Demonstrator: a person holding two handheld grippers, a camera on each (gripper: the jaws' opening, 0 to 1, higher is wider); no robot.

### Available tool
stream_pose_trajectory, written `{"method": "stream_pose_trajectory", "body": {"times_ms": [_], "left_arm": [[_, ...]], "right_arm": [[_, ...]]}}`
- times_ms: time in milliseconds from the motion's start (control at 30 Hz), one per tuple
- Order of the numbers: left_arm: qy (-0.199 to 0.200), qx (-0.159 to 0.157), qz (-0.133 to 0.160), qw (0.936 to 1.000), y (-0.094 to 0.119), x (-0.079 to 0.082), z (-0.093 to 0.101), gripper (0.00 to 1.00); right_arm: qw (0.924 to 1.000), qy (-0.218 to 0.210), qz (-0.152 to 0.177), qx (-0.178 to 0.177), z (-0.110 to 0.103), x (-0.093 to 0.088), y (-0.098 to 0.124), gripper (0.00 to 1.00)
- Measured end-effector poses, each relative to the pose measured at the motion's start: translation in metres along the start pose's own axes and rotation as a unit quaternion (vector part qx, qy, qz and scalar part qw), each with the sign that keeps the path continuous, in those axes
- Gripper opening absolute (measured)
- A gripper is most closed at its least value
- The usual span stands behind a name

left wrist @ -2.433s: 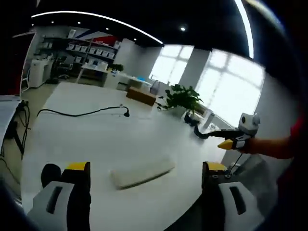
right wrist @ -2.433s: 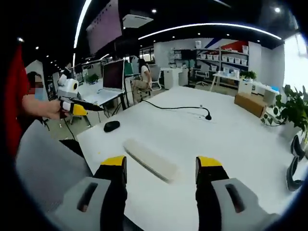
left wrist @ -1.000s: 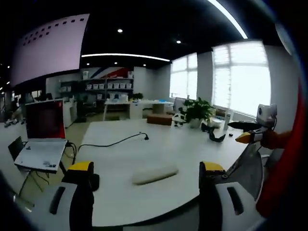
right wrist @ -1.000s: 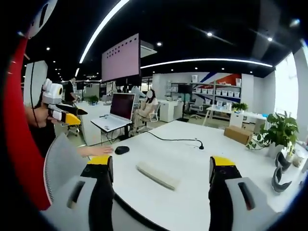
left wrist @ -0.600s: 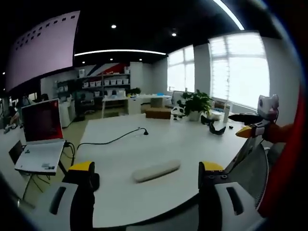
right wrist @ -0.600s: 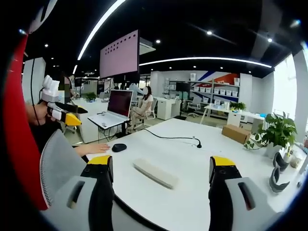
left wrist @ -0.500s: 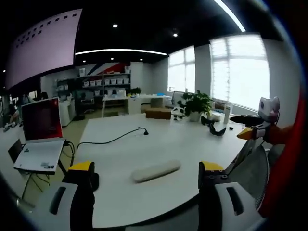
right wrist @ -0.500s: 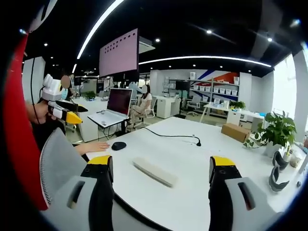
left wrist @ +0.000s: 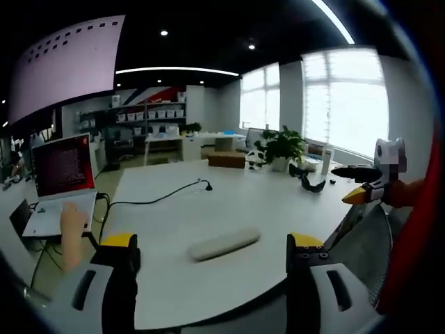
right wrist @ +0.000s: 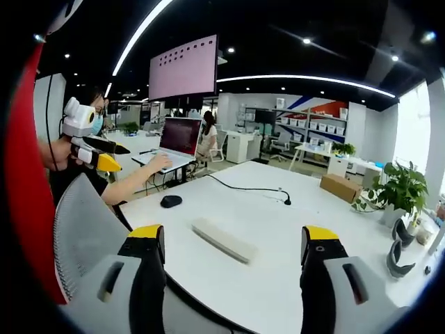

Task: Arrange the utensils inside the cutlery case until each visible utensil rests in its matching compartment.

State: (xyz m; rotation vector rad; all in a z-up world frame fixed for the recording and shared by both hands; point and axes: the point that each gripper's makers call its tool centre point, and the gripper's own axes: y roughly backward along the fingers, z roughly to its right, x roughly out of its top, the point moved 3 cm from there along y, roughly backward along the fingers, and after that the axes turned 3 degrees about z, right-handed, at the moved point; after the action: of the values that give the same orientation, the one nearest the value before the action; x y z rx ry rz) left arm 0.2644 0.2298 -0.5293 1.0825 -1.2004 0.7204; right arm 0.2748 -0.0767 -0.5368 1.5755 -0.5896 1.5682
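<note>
Cutlery case: a long, pale, closed case (left wrist: 224,244) lies flat on the white counter (left wrist: 264,209), near its front edge; in the right gripper view it (right wrist: 222,241) lies between the two jaws and further off. Its lid is shut, so no compartments or utensils can be seen.
Left tongs: the left tongs (left wrist: 208,245) are held above the counter's near edge, jaws spread wide with nothing between them, well apart from the case. In the right gripper view they (right wrist: 104,161) show at the left, held up in a hand.
Right tongs: the right tongs (right wrist: 233,236) also stand wide open and hold nothing, short of the case. In the left gripper view they (left wrist: 354,191) show at the right, raised in a hand beside a red sleeve (left wrist: 410,229).
Counter edges: the near rim curves just in front of both pairs of jaws; a grey mesh chair back (right wrist: 90,236) stands against it.
Open room: broad bare surface lies all around the case. A black cable (left wrist: 156,200) runs across the far part, a black mouse (right wrist: 171,201) sits near the left edge, a cardboard box (right wrist: 341,188) and a potted plant (left wrist: 281,147) stand at the far side.
Neighbouring desk: a laptop (right wrist: 177,142) with another person's hand (right wrist: 156,164) on it.
</note>
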Motion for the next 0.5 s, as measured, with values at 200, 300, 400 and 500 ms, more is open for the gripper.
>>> {"method": "stream_pose_trajectory", "body": {"times_ms": [200,300,400,500], "left_arm": [[-0.005,0.005,-0.006,1.0,0.001,-0.003,-0.005,0.89],[-0.009,0.009,-0.01,0.9999,0.002,-0.004,-0.008,0.89],[-0.009,0.012,-0.009,0.9998,0.003,-0.004,-0.012,0.88],[-0.008,0.012,-0.009,0.9999,0.003,-0.003,-0.014,0.89]], "right_arm": [[1.0,0.005,-0.007,0.004,-0.002,-0.001,-0.005,0.79],[0.9999,0.008,-0.009,0.006,-0.002,-0.001,-0.008,0.78],[0.9999,0.009,-0.009,0.009,-0.004,0.0,-0.01,0.78],[0.9998,0.01,-0.011,0.012,-0.006,0.0,-0.012,0.77]]}}
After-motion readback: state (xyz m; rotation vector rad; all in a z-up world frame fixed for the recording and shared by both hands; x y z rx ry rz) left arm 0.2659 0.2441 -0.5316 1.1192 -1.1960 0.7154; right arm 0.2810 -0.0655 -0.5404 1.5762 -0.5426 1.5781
